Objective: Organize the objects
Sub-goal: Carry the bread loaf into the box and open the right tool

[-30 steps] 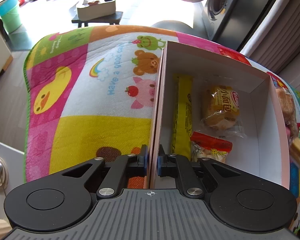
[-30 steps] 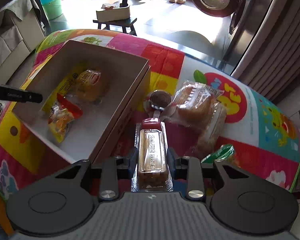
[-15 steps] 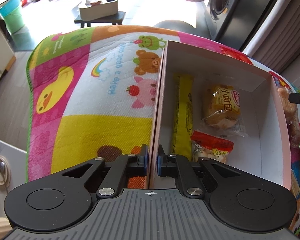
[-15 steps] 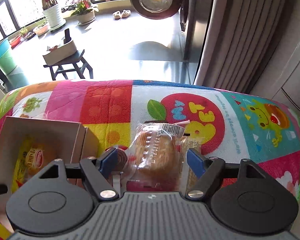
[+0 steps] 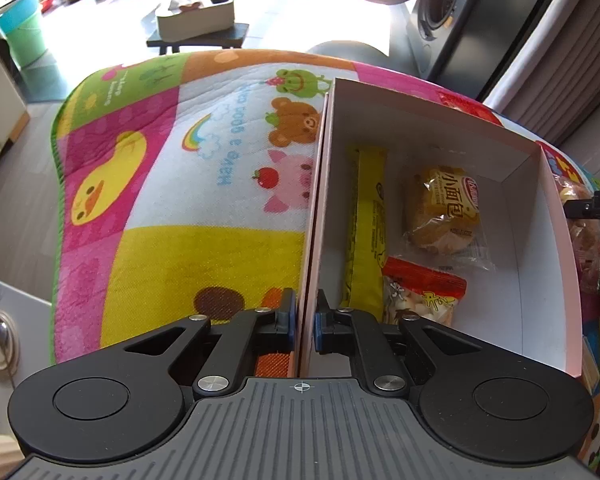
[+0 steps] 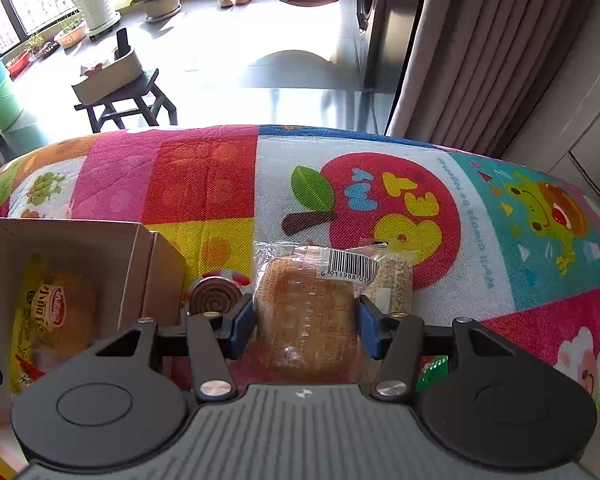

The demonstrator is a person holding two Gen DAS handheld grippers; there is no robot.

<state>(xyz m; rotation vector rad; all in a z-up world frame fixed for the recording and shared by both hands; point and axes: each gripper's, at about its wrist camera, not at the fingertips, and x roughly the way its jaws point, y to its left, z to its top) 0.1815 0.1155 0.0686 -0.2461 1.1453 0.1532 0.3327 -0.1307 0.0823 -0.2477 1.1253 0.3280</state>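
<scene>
Two tools | left tool (image 5: pixel 305 316) clamps box wall (image 5: pixel 314 216) | right tool (image 6: pixel 306 326) straddles bread pack (image 6: pixel 308 316)

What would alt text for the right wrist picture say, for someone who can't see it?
The right tool, jaws open, straddles a wrapped bun lying on a colourful cartoon mat. To its left are a swirl candy and an open box holding snacks, and a grain bar lies to its right.

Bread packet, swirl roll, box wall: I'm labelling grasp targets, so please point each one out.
bread packet (image 6: pixel 306 312), right wrist view, middle of the loaf.
swirl roll (image 6: pixel 215 298), right wrist view, its spiral face.
box wall (image 5: pixel 314 216), left wrist view, upper edge of the pinched side.
</scene>
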